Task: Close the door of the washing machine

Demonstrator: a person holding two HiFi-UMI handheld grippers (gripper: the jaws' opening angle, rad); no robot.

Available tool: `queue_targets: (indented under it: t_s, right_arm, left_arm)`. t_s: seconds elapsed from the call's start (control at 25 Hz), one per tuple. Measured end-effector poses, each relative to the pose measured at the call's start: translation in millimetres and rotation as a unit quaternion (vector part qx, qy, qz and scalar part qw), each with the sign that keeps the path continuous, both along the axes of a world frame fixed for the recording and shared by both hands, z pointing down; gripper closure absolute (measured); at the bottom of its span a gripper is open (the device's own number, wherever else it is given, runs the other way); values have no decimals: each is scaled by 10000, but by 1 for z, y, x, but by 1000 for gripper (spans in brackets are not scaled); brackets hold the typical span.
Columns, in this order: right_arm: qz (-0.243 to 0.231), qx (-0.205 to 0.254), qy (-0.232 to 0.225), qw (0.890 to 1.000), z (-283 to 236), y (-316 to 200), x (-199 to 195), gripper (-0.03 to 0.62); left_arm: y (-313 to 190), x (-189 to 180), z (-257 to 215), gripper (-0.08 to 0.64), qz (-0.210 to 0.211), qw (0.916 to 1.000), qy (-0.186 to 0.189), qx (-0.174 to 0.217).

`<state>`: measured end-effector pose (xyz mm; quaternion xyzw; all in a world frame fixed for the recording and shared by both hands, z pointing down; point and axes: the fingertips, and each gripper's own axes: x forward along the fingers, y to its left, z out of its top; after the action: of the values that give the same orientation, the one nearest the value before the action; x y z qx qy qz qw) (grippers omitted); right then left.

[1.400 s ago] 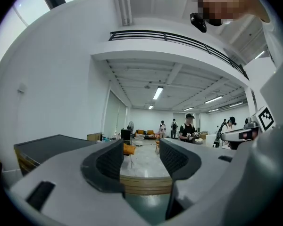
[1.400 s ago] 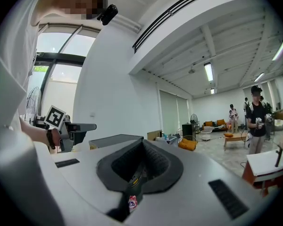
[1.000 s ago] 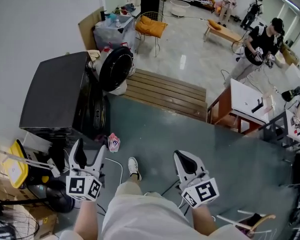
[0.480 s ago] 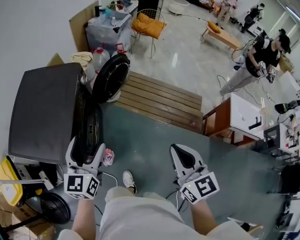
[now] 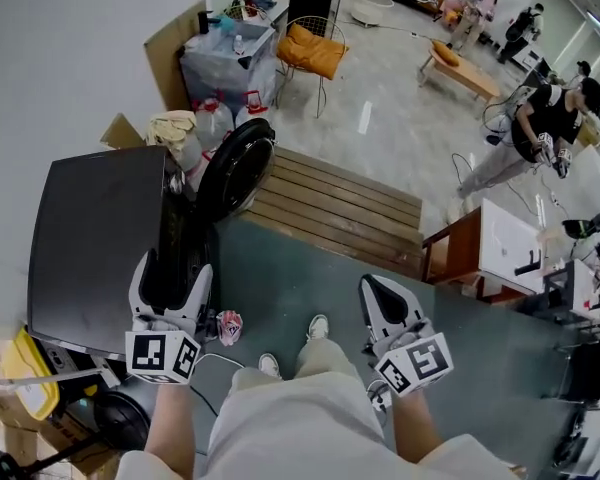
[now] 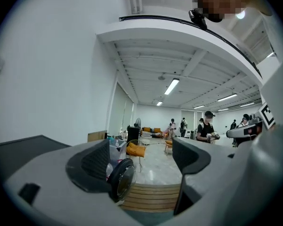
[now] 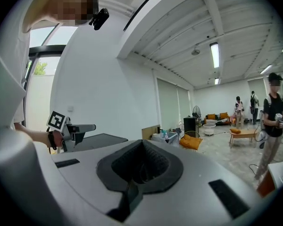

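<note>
The washing machine (image 5: 95, 238) is black and stands at the left, with its drum opening facing right. Its round door (image 5: 235, 168) hangs swung open at the machine's far corner. My left gripper (image 5: 172, 266) is open and empty, hovering level by the machine's front face, well short of the door. In the left gripper view the door (image 6: 119, 181) shows far off between the open jaws of the left gripper (image 6: 141, 173). My right gripper (image 5: 377, 288) hangs over the grey floor to the right, its jaws together and holding nothing. The right gripper (image 7: 137, 173) shows its pads meeting.
A wooden slatted platform (image 5: 330, 193) lies just beyond the door. A pink packet (image 5: 229, 325) and a white cable lie on the floor by my feet. A desk (image 5: 500, 253) stands at the right, an orange chair (image 5: 310, 48) and wrapped boxes (image 5: 215, 63) behind. People stand at the back.
I have stepped forward, so the machine and its open door are nearer. Both grippers have travelled forward; the left one now sits beside the machine's front. The door has not moved.
</note>
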<state>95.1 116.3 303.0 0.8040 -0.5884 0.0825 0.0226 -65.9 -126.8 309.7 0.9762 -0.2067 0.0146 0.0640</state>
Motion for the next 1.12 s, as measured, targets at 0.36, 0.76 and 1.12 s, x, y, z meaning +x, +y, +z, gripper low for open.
queue_targets:
  t_s: [0.36, 0.76, 1.12]
  right_arm:
    - [-826, 175, -303, 9960, 9, -85, 111, 597]
    - [-1591, -110, -885, 9832, 91, -139, 195, 597]
    - [-1756, -467, -1286, 9749, 167, -144, 217, 597]
  left_arm:
    - [-42, 109, 41, 163, -305, 9967, -744, -78]
    - [-104, 239, 144, 162, -112, 9775, -2104, 81]
    - [-164, 286, 216, 161, -210, 9615, -2741, -57]
